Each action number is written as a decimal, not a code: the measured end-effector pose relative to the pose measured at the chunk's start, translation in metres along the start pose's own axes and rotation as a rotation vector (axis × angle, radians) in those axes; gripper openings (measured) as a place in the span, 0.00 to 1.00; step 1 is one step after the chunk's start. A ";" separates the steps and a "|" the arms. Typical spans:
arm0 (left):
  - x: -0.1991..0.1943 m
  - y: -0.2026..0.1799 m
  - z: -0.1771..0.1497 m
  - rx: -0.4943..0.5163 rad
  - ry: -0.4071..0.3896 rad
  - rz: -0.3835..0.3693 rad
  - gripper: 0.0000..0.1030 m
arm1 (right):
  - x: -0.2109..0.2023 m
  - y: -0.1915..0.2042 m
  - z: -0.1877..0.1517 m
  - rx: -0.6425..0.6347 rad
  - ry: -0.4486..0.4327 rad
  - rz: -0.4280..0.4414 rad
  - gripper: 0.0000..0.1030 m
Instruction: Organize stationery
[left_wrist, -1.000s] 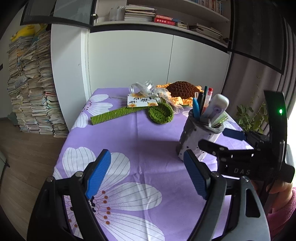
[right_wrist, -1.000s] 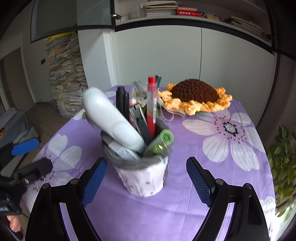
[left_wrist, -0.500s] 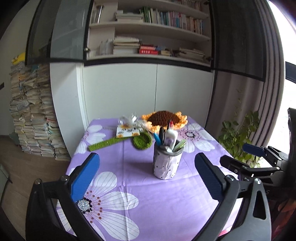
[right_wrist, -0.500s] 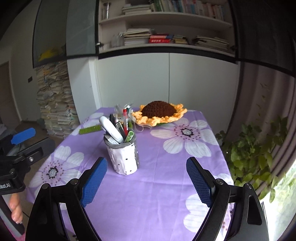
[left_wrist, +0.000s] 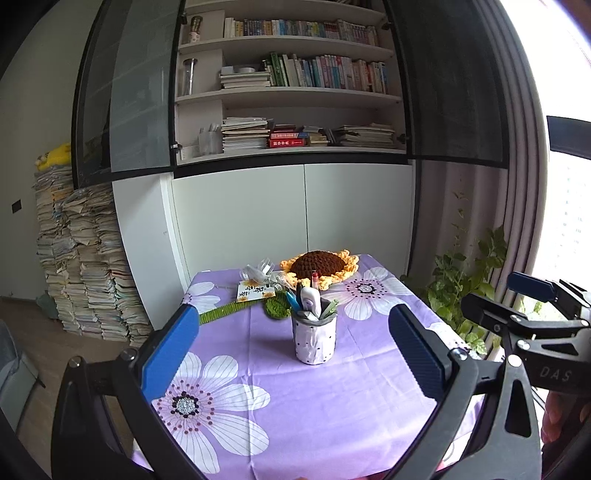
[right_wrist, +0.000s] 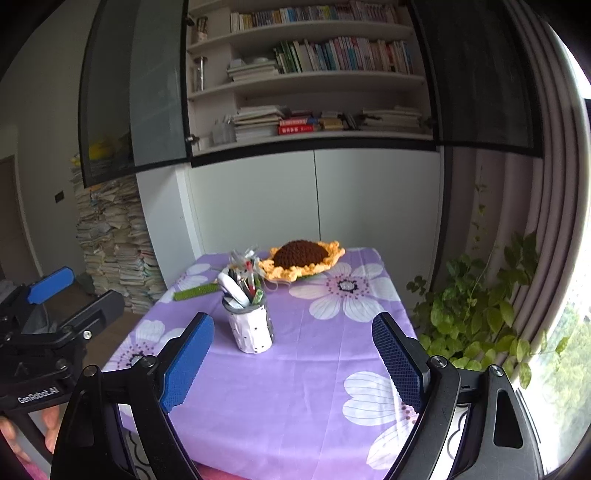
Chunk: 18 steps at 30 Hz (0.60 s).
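Here both hand-held grippers, left (left_wrist: 295, 347) and right (right_wrist: 293, 354), gape empty before one pen holder (left_wrist: 314, 341).

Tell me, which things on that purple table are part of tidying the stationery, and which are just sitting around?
Part of the job:
- pen holder, standing upright
- pens and markers stuck in it

Just lying about:
- crocheted sunflower
- green crocheted stem
- small card
- flowered tablecloth

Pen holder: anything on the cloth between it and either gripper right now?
Nothing visible. The pen holder stands alone mid-table; only bare purple tablecloth lies between it and the open left gripper and open right gripper. The crochet sunflower and green crochet strip sit behind it.
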<state>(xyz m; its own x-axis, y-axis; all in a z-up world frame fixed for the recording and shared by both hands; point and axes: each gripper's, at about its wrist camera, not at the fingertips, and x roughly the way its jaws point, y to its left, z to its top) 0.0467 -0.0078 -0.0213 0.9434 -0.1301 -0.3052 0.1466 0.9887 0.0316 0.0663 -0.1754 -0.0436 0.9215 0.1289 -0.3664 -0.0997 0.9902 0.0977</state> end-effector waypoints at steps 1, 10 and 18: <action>-0.002 0.000 0.002 -0.008 0.004 -0.002 0.99 | -0.006 0.002 0.001 -0.007 -0.009 -0.011 0.86; -0.025 -0.002 0.012 -0.054 -0.009 -0.010 0.99 | -0.046 0.002 0.014 0.006 -0.060 -0.022 0.87; -0.042 -0.010 0.010 -0.004 -0.029 0.003 0.99 | -0.060 0.007 0.014 0.017 -0.079 -0.036 0.97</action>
<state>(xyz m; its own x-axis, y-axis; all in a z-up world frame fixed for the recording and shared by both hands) 0.0090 -0.0130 0.0010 0.9521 -0.1295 -0.2770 0.1430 0.9893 0.0290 0.0152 -0.1767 -0.0083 0.9513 0.0875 -0.2957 -0.0598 0.9930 0.1015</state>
